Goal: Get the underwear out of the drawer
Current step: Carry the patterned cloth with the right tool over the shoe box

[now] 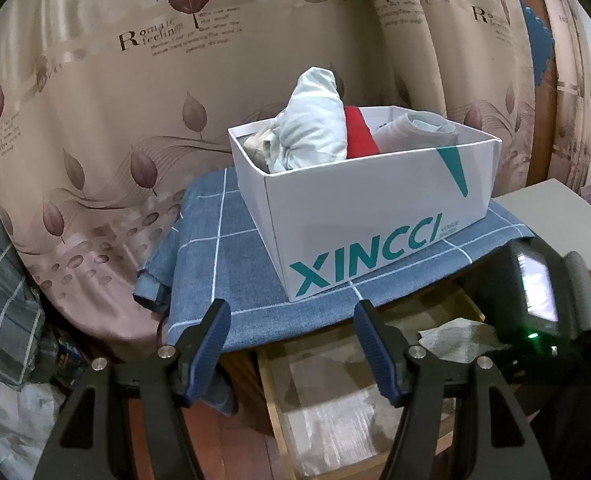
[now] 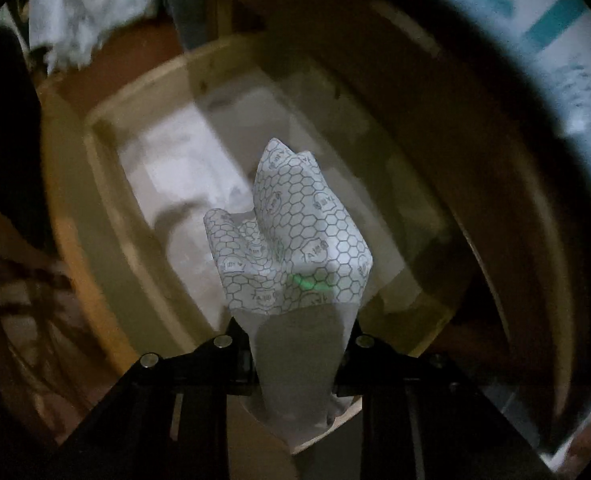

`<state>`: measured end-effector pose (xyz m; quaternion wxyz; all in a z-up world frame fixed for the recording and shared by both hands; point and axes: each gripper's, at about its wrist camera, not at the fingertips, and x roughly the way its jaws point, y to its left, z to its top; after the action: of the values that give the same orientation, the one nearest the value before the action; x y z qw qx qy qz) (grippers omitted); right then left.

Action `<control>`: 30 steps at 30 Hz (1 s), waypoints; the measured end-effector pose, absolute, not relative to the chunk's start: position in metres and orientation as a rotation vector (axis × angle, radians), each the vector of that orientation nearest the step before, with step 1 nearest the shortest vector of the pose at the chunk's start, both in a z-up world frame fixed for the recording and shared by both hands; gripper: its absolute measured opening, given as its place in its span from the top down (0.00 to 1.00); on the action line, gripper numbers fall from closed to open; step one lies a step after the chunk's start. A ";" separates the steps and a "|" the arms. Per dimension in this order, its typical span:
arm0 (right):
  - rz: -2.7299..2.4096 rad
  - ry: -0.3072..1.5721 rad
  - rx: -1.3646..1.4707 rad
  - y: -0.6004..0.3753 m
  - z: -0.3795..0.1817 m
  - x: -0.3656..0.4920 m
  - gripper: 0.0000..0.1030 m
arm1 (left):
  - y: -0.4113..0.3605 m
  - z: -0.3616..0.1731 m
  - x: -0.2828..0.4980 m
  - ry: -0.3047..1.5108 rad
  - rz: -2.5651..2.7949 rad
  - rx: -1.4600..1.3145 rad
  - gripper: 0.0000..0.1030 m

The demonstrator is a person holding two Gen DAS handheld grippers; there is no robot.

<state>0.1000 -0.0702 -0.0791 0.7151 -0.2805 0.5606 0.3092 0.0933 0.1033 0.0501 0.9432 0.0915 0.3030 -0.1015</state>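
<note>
Now my right gripper point(image 2: 295, 360) pinches the underwear point(image 2: 291, 240) above the drawer point(image 2: 107, 208); left gripper point(image 1: 291, 344) spread, empty.

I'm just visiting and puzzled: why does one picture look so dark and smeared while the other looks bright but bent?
Right wrist view: dim, since it looks down into the shadowed drawer; the surroundings are motion-blurred, only the hexagon-print underwear clamped in the right gripper stays sharp, with a green glow on it. Left wrist view: well lit and crisp, but the fisheye lens bows the white box and curtain.
</note>
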 end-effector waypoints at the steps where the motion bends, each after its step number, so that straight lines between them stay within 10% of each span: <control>1: 0.683 1.232 -0.590 -0.073 -0.076 0.098 0.79 | 0.104 0.050 0.094 0.619 -0.207 0.179 0.36; 30: 0.609 0.774 0.164 -0.147 0.185 0.161 0.79 | 0.096 0.048 0.102 0.651 -0.200 0.136 0.36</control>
<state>0.1613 -0.1469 0.1846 0.8780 0.0785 0.3713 0.2919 0.1018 0.0957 0.0484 0.9404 0.0665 0.3188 -0.0978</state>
